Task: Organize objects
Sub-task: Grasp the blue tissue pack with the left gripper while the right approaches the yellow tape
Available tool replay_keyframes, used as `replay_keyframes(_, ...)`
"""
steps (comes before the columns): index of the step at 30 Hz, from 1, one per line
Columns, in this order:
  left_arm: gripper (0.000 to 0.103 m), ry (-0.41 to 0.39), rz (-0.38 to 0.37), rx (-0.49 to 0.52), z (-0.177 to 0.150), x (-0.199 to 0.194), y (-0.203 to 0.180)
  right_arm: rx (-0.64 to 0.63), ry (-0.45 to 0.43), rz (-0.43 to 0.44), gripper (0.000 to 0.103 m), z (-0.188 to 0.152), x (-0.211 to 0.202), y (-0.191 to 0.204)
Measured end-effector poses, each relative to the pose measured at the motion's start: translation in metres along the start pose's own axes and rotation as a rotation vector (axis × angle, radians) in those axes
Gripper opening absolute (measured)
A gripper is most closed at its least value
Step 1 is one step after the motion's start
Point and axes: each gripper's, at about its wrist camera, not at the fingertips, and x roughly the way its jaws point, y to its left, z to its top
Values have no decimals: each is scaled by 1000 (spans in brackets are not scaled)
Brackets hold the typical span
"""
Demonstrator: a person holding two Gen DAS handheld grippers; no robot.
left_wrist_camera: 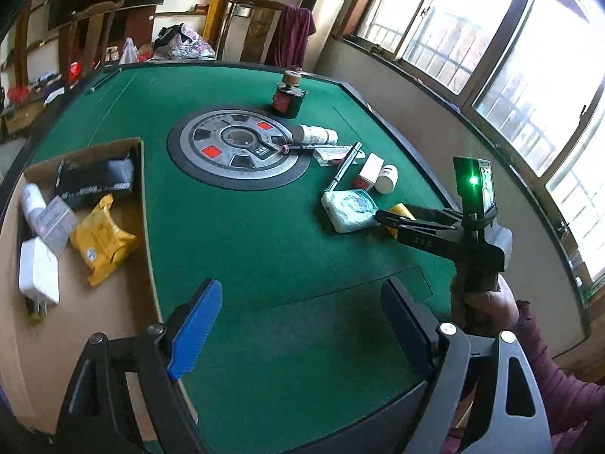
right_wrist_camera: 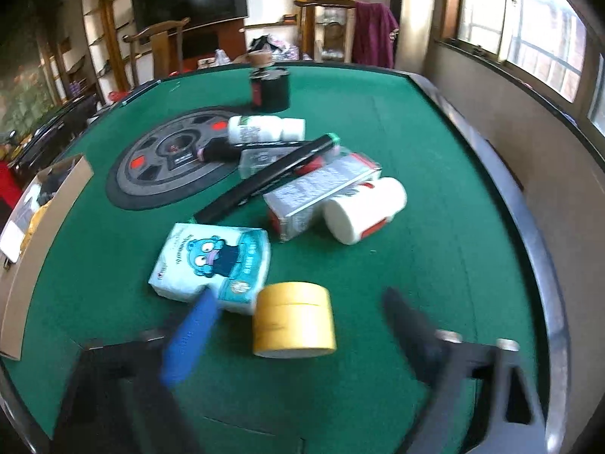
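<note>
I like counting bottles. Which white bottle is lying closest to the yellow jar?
The fat white bottle with the red label, lying beside the silver box. The other white bottle lies farther from the yellow jar, near the table's round centre.

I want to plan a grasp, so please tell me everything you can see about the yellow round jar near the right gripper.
The yellow jar is a short, wide cylinder, matte yellow, looking like plastic, with a seam around its middle where the lid meets the base. It stands upright and closed on the green felt table. It sits next to the blue tissue pack, very close or touching. The right gripper is open, its fingers on either side of the jar without gripping it.
</note>
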Motion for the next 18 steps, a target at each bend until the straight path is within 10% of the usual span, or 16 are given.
replay_keyframes(3, 85, 4, 1, 40, 9, 17, -10, 16, -17, 5, 45, -3, -2, -5)
replay_keyframes(18, 85, 97, 36, 504, 50, 163, -96, 294, -11, 108, 44, -5, 1, -72)
